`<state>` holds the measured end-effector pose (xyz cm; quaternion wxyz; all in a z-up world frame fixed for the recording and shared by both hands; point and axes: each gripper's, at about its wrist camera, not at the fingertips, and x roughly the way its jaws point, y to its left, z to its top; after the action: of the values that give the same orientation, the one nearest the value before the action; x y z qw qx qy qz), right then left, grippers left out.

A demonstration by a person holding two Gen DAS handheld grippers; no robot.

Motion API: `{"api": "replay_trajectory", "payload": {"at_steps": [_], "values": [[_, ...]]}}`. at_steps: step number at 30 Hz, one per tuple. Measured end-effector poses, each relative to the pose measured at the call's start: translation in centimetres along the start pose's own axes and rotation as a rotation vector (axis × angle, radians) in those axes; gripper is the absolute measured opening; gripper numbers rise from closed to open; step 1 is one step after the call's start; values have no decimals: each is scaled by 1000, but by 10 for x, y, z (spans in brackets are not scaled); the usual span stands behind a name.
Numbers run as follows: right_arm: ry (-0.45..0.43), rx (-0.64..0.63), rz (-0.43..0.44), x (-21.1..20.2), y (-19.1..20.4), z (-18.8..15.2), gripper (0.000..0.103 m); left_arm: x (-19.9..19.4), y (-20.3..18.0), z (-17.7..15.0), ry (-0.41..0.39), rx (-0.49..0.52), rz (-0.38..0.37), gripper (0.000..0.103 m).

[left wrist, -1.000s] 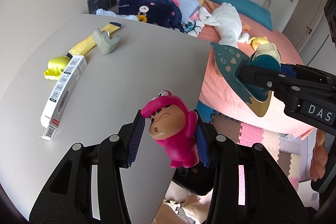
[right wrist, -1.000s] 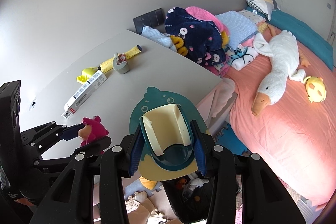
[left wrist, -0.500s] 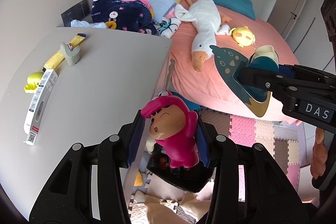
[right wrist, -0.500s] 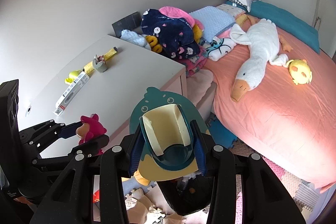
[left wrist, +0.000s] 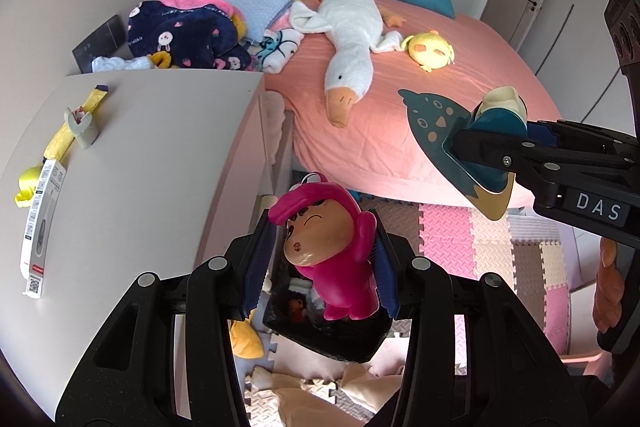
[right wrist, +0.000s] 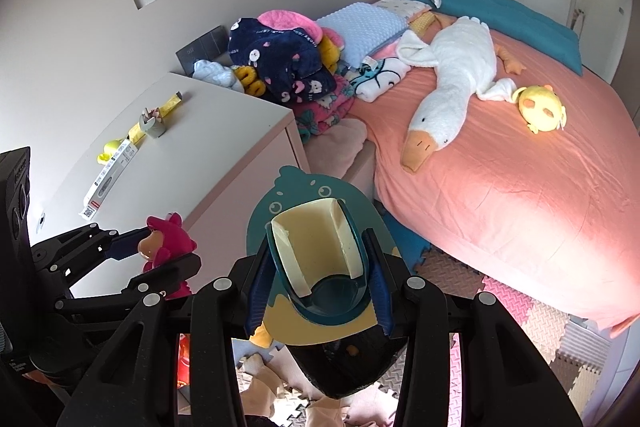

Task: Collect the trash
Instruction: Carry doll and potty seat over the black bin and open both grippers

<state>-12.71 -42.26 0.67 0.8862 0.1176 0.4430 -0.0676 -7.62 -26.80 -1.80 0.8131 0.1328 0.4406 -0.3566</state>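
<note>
My left gripper [left wrist: 320, 263] is shut on a pink figurine with a tan face [left wrist: 328, 247], held in the air past the cabinet's edge, above a black bin [left wrist: 320, 331] on the floor. The figurine also shows in the right wrist view [right wrist: 168, 247]. My right gripper [right wrist: 318, 275] is shut on a teal bird-shaped holder with a cream pocket [right wrist: 316, 247], also over the bin [right wrist: 352, 359]. The holder shows in the left wrist view [left wrist: 460, 143] at the right.
A beige cabinet top [left wrist: 152, 167] at the left carries a white box [left wrist: 40, 227], a yellow wrapper [left wrist: 76, 123] and a grey holder [left wrist: 82, 123]. A pink bed [left wrist: 400, 99] with a goose plush [left wrist: 348, 39] lies ahead. Foam mats [left wrist: 480, 247] cover the floor.
Both grippers have moved right and away from the cabinet top, carrying the figurine and the teal holder out over the floor and the black bin.
</note>
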Motion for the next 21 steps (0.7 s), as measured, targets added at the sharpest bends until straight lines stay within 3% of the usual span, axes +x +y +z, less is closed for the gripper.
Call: {"api": "replay_trajectory", "payload": {"at_steps": [9,10,11,12,16,21], "values": [[15,59,-16,-5,-22,-5,46,8,-20,3,31,66,-37,46],[17,74,-17,-4,-25,-4,61,9,-20,3,33,69,-26,55],[9,91,-34,-5,-27,-4,72,9,-19,3,29,63,-2,85],[-14,107,-56,-8,-29,-3,86,7,-17,3,17,50,35,99],[-47,123,-92,-14,-33,0,86,2,1,5,12,-15,41,97],[-39,125,-78,-8,-31,2,86,0,17,2,20,-77,46,97]]}}
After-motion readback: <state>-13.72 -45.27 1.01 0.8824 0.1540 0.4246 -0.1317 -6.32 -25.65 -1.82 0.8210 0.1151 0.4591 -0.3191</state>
